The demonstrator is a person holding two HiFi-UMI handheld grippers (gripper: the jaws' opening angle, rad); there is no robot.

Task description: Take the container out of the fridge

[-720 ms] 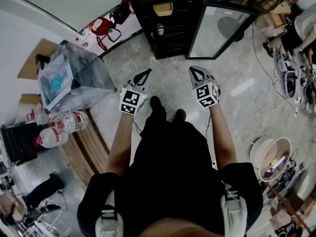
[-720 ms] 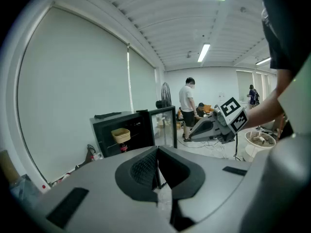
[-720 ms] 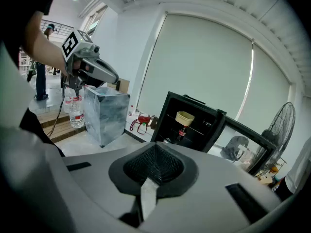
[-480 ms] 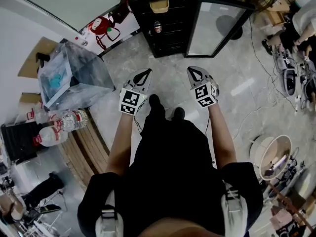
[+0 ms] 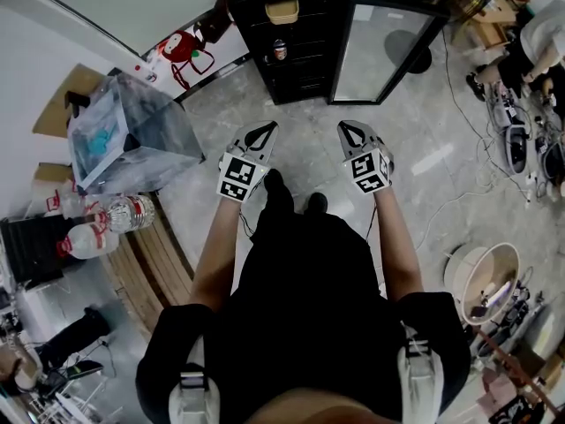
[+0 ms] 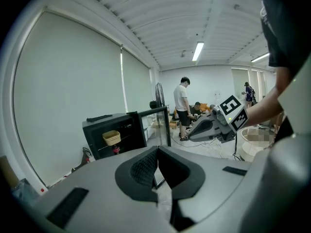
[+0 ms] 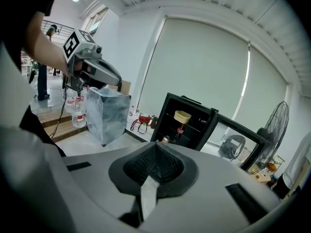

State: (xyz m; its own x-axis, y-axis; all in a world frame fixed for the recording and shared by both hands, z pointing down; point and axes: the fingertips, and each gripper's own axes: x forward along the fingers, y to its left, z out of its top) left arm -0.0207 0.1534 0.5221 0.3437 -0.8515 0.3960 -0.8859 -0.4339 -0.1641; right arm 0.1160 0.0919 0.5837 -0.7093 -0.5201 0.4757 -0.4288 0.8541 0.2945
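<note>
A black fridge [image 5: 291, 34] stands with its glass door [image 5: 380, 51] swung open to the right. On its top shelf sits a tan container [image 5: 282, 11]; a small bottle [image 5: 280, 50] stands one shelf below. The container [image 6: 112, 138] also shows in the left gripper view, and the container [image 7: 182, 116] in the right gripper view. Both grippers are held over the floor, well short of the fridge. My left gripper [image 5: 264, 131] is shut and empty. My right gripper [image 5: 350, 132] is shut and empty too. They point toward the fridge, side by side.
A clear plastic box [image 5: 128, 135] stands on the floor at the left, with water bottles [image 5: 106, 223] on a wooden pallet behind it. Cables [image 5: 459, 175] trail across the floor at the right. A round white tub [image 5: 481, 276] and seated people are further right.
Both grippers have edged slightly forward toward the fridge, the left one a little to the right. Their jaws have stayed shut.
</note>
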